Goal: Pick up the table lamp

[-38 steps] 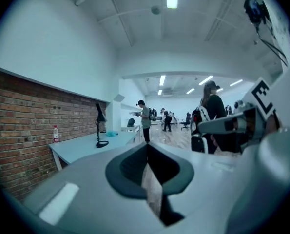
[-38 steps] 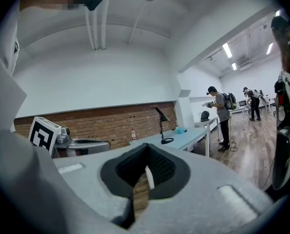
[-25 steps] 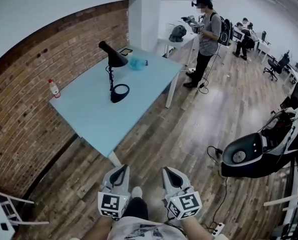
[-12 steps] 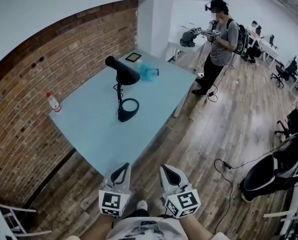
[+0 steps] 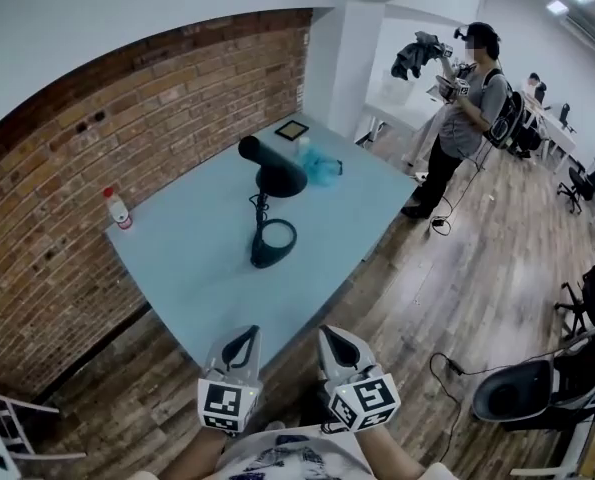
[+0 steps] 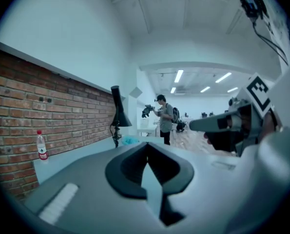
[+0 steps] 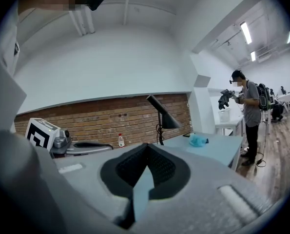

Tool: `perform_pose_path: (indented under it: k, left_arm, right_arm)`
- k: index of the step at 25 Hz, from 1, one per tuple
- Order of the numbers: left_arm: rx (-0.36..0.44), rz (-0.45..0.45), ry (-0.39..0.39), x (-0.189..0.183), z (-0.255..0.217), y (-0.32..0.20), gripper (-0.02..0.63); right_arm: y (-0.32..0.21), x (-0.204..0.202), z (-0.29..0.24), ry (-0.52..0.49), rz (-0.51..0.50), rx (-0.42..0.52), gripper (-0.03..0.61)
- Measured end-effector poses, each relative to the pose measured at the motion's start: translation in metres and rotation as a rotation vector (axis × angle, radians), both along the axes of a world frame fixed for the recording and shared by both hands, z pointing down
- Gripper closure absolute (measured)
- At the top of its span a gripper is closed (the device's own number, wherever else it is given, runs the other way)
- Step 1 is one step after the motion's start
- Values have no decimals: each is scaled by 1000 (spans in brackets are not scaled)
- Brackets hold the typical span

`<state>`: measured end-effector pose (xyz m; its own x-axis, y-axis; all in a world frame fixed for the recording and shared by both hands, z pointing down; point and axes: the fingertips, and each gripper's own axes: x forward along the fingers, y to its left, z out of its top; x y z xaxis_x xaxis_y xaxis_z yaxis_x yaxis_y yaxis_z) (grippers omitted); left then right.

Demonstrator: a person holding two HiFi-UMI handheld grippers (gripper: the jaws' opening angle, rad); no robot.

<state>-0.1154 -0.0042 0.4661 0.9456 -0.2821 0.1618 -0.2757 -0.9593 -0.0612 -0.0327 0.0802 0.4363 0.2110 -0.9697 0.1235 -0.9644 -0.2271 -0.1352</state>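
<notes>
Black table lamp (image 5: 270, 208): cone shade, thin stem, ring base, upright at the middle of the pale-blue counter (image 5: 192, 268). My left tongs (image 5: 241, 338) and right tongs (image 5: 335, 338) are closed, empty, short of it. Brick wall (image 5: 87, 168) behind.

The lamp (image 5: 280, 176) stands in the middle of the table (image 5: 197, 258). A bottle (image 5: 118, 209) stands on its left corner, by the wall (image 5: 127, 138). A person (image 5: 467, 138) stands behind the table, on the right. The left gripper (image 5: 242, 334) and right gripper (image 5: 335, 336) are side by side in front.

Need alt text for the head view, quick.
A black ring-based table lamp stands untouched on a pale blue table beside a brick wall. The left gripper and right gripper, both shut, hover by the table's near corner.
</notes>
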Motion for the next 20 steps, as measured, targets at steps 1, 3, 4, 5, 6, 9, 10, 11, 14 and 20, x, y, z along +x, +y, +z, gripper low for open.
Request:
perform_pose_path:
  k: [1,3,4,5,6,9,10,11,14,20]
  left_arm:
    - [1,-19,1,5,1,-8,623]
    - [3,-57,-3,18,4,-24,623]
    - [1,-76,-8,26,7,-34,623]
    - [-3,-97,-14,35,10,-44,623]
    - [-10,-122,-21,43,13,-55,623]
    - [-34,-207,-48,67,21,-84,623]
    - [-38,-233,-58,76,23,-93,623]
    - [-42,-258,-68,86,25,-101,623]
    - [-64,-331,-90,114,30,-123,623]
    - [-101,-476,-109,159,40,-155,623]
  right_arm:
    - [-11,7,2,-3,-16,2,580]
    - [-34,24,5,-5,-52,6,580]
    - [-47,34,6,-6,-74,5,580]
    - [-61,44,8,-9,-96,2,580]
    - [-74,54,10,-15,-121,-2,580]
    - [-111,84,15,-41,-204,-18,580]
    - [-123,94,16,-46,-235,-24,580]
    - [-135,105,18,-48,-266,-32,580]
    - [-168,134,19,-49,-359,-51,581]
    - [-229,175,22,-41,-539,-64,580]
